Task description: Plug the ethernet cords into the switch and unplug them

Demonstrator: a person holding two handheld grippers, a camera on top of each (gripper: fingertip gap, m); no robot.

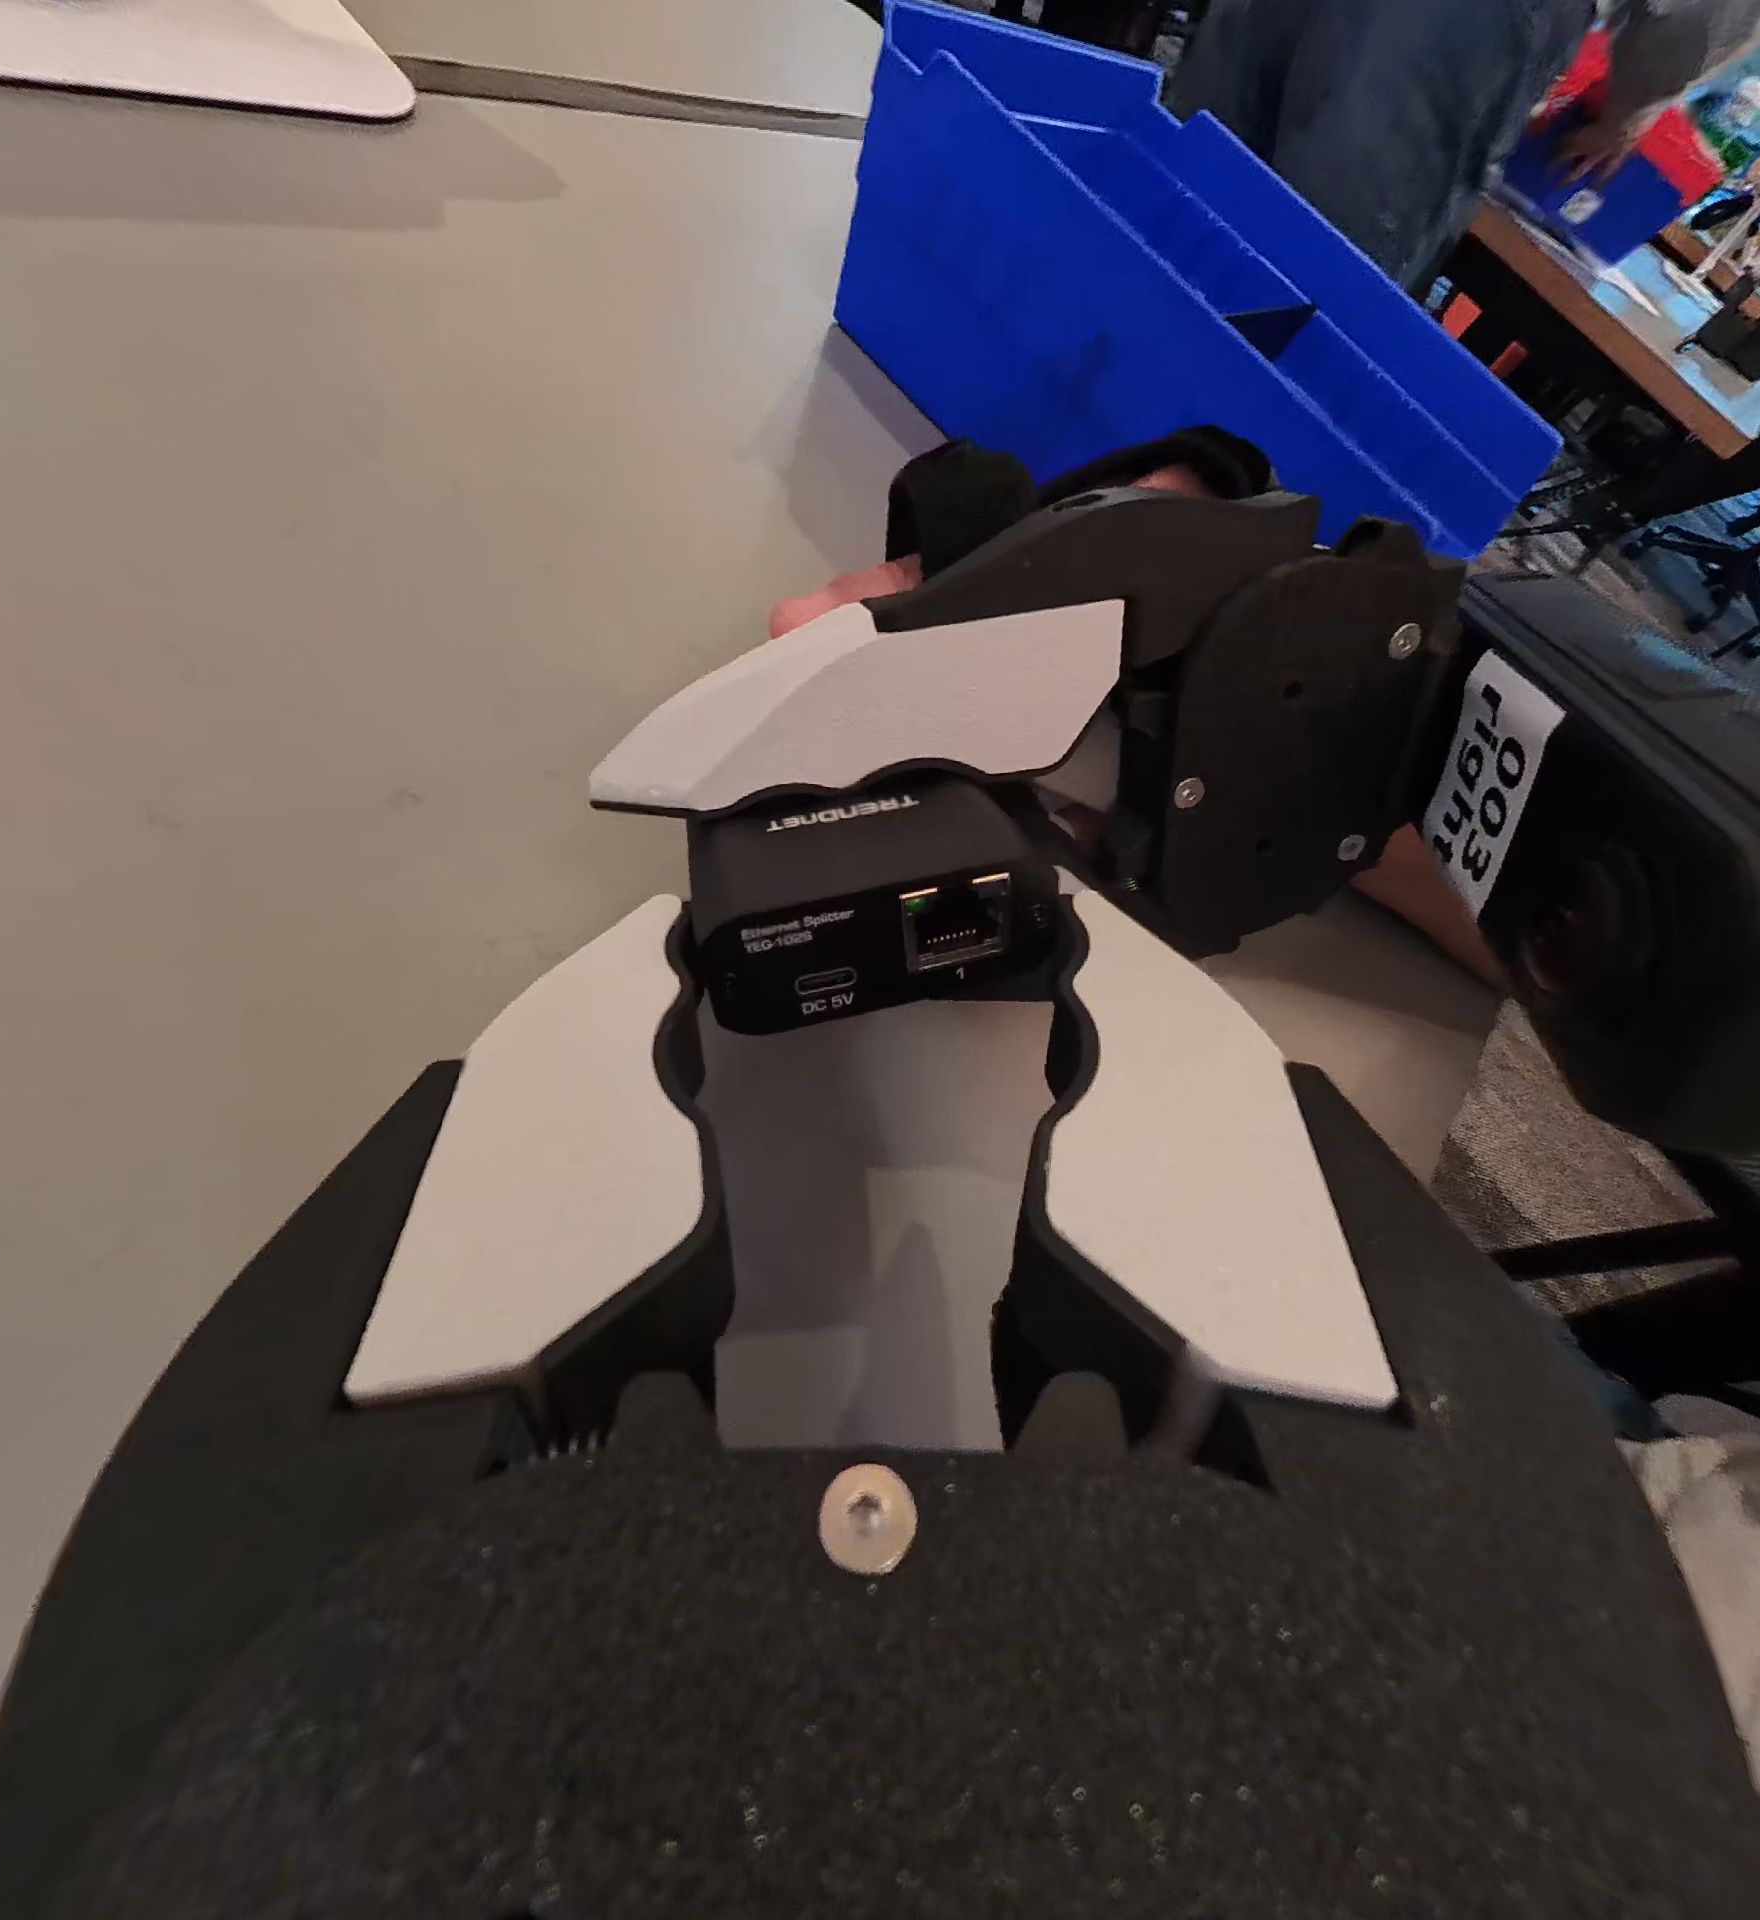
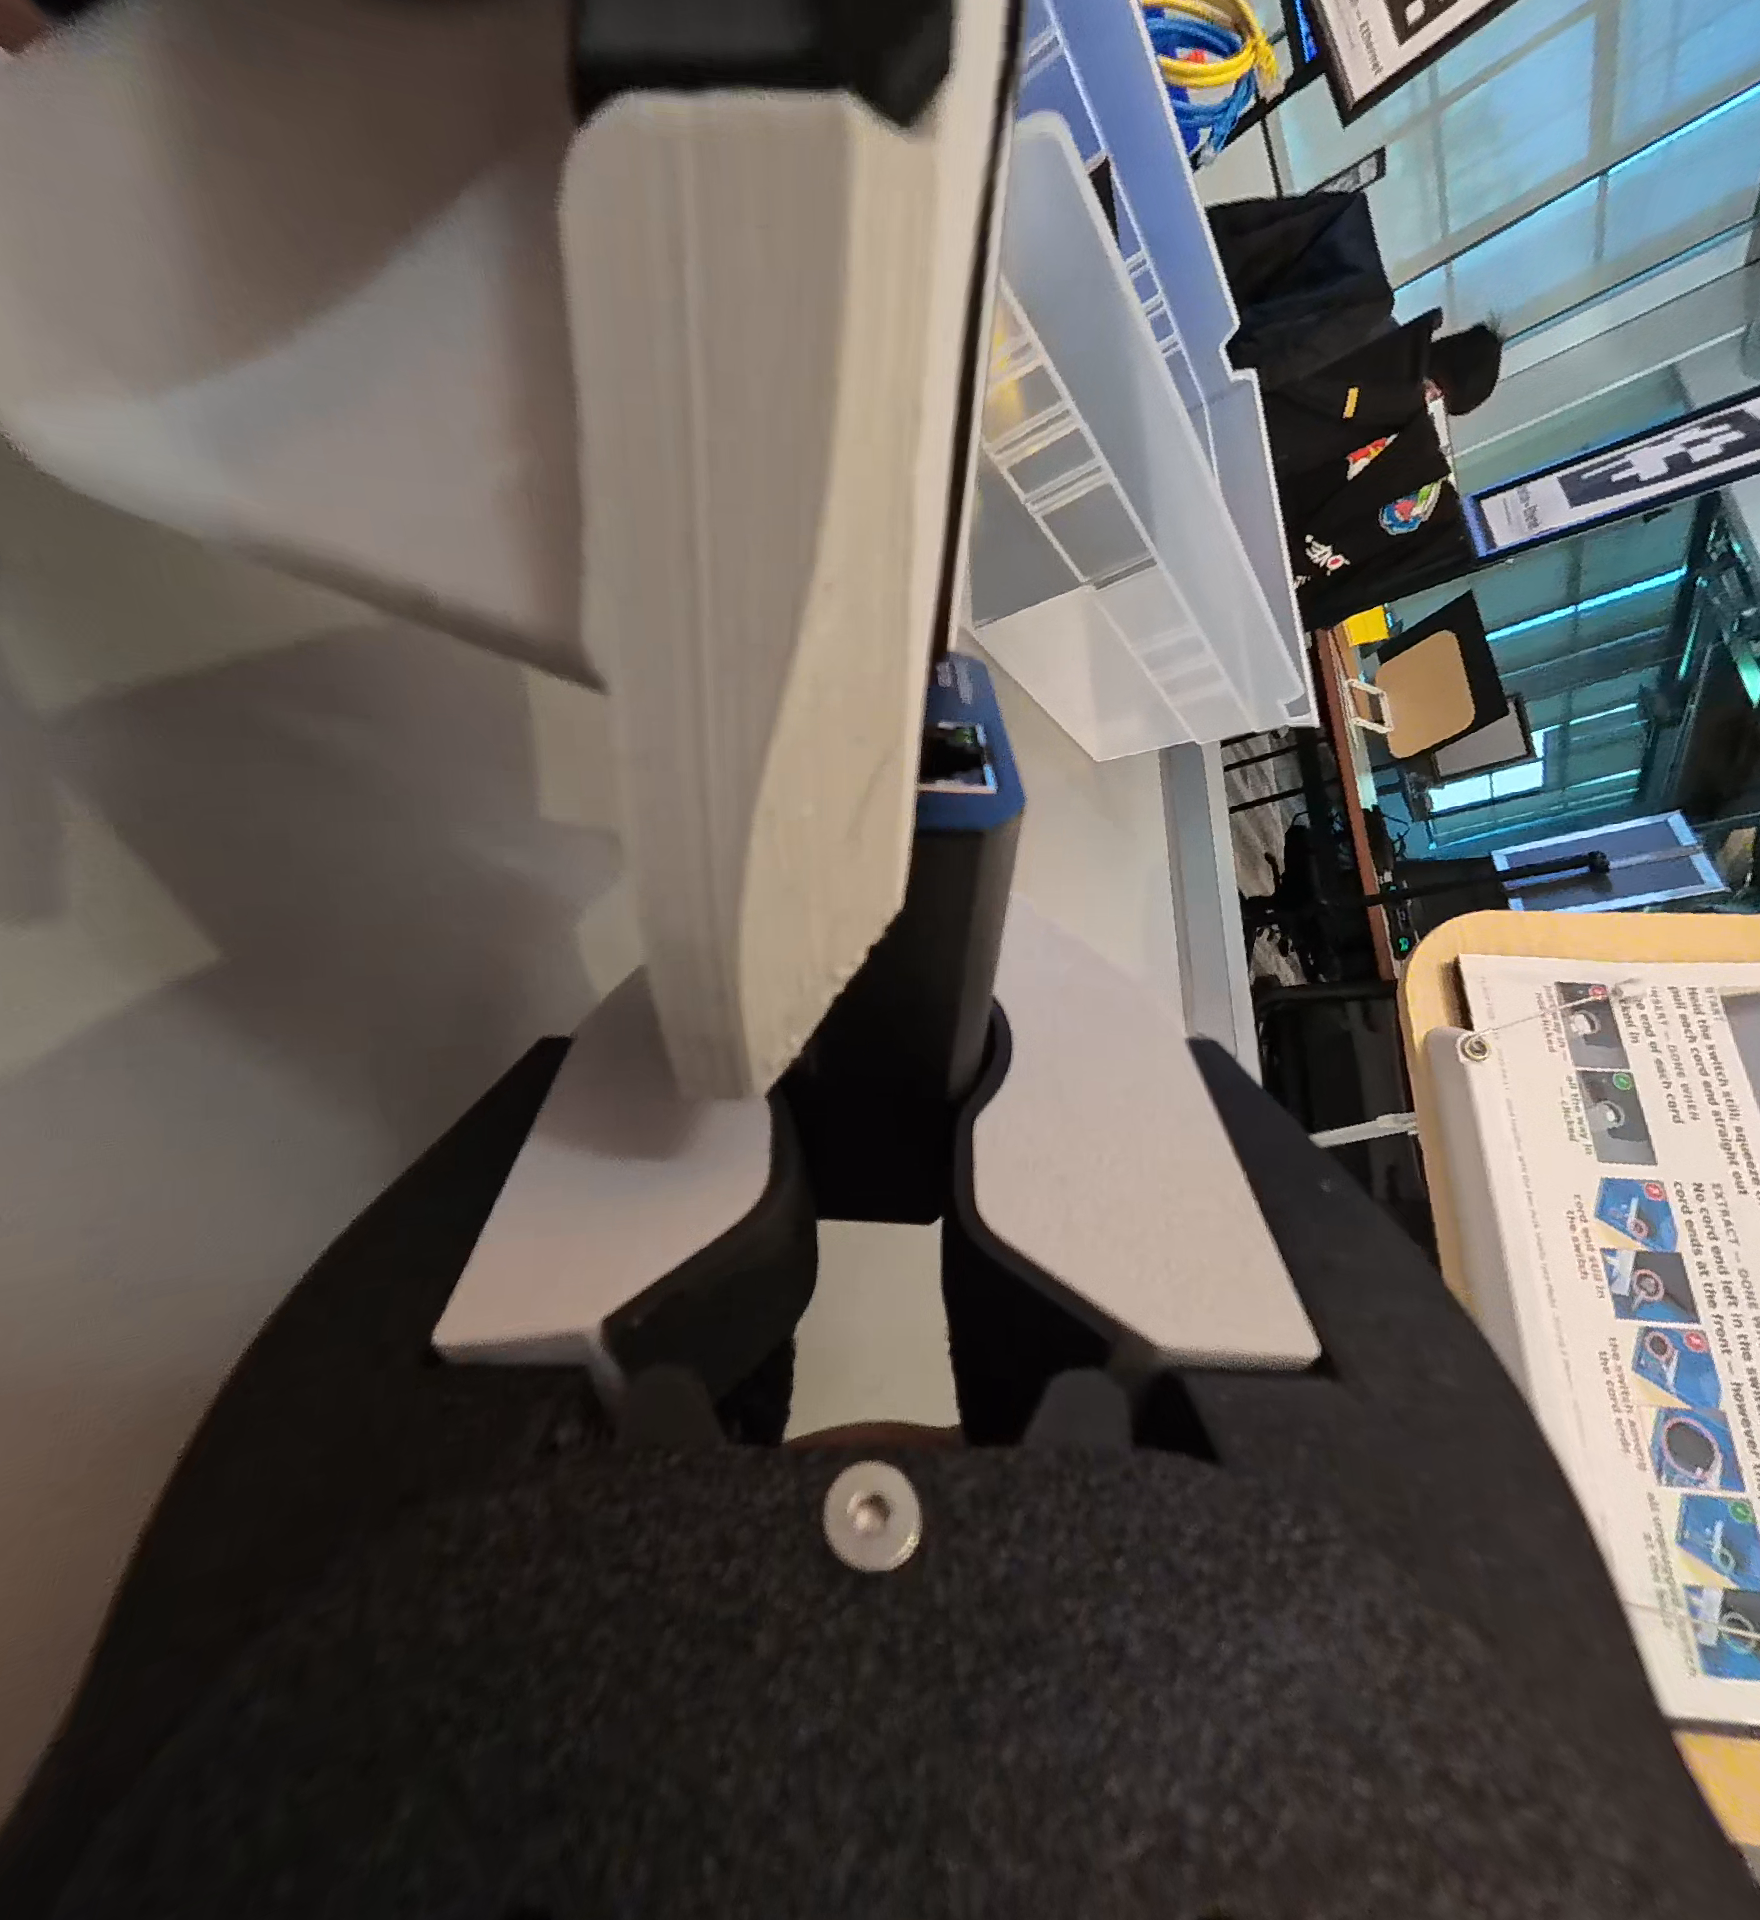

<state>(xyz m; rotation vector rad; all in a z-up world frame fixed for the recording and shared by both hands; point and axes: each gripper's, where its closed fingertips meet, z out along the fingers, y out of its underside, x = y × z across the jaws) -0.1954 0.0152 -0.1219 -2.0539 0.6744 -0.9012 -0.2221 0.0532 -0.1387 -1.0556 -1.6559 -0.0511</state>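
The switch (image 1: 855,914) is a small black box with an empty ethernet port (image 1: 957,920) on the end facing me. My left gripper (image 1: 876,920) has a fingertip against each side of that end and is shut on it. My right gripper comes in from the right; its upper finger (image 1: 855,707) lies on the switch's top. In the right wrist view the right gripper (image 2: 881,1091) is shut on the near end of the switch (image 2: 959,935). One left finger (image 2: 772,623) lies along the switch's side. No cord shows at the switch.
Blue bins (image 1: 1115,260) stand at the back of the grey table (image 1: 284,623). A clear plastic bin (image 2: 1115,468) is beyond the switch. Coiled yellow and blue cords (image 2: 1208,52) hang farther off. An instruction sheet on a wooden board (image 2: 1634,1299) is at the right.
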